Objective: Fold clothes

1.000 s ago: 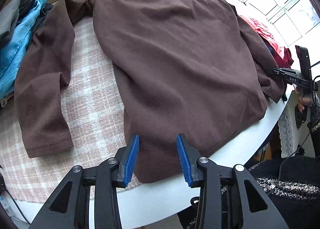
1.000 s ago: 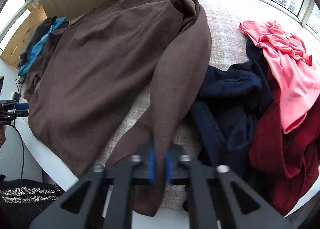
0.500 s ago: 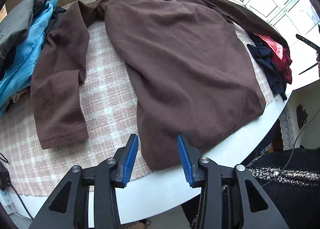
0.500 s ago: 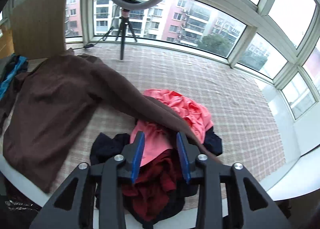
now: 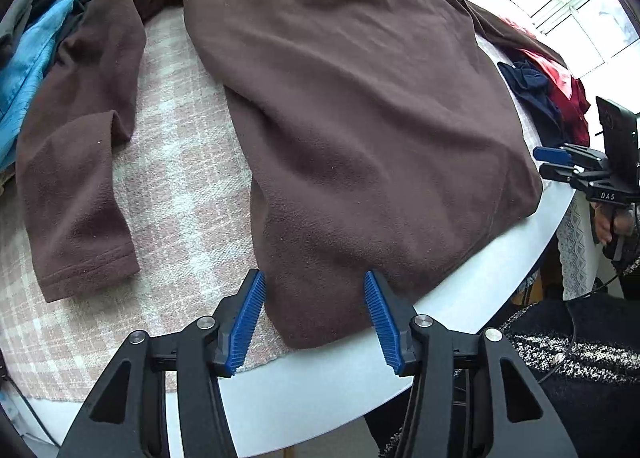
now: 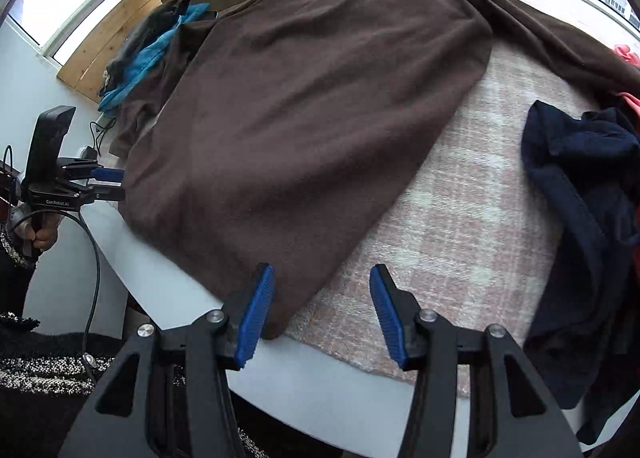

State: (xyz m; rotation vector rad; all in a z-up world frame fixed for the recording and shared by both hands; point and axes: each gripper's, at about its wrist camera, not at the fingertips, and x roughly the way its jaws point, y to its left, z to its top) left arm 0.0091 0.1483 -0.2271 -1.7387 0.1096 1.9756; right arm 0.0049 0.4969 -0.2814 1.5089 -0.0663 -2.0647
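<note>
A brown fleece sweater (image 5: 352, 98) lies spread flat on a pink checked cloth (image 5: 180, 186) over a white round table (image 5: 320, 386). Its left sleeve (image 5: 76, 186) lies bent on the cloth. My left gripper (image 5: 314, 318) is open, its blue pads either side of the sweater's left hem corner at the table edge. My right gripper (image 6: 322, 314) is open at the right hem corner of the sweater (image 6: 304, 118); the corner lies by its left pad (image 6: 256, 310). The right sleeve (image 6: 560, 42) stretches away to the right. Each gripper shows in the other's view, left gripper (image 6: 100, 182), right gripper (image 5: 560, 164).
A pile of navy (image 6: 580, 186), red (image 5: 568, 94) and pink (image 6: 628, 54) clothes lies on the right of the table. Blue and grey clothes (image 5: 28, 46) are heaped at the far left. The table edge (image 6: 304, 386) runs just before both grippers. Windows stand behind.
My right gripper let go of the right sleeve, swung up and away, then came down open at the sweater's right hem corner. My left gripper stayed open at the left hem corner.
</note>
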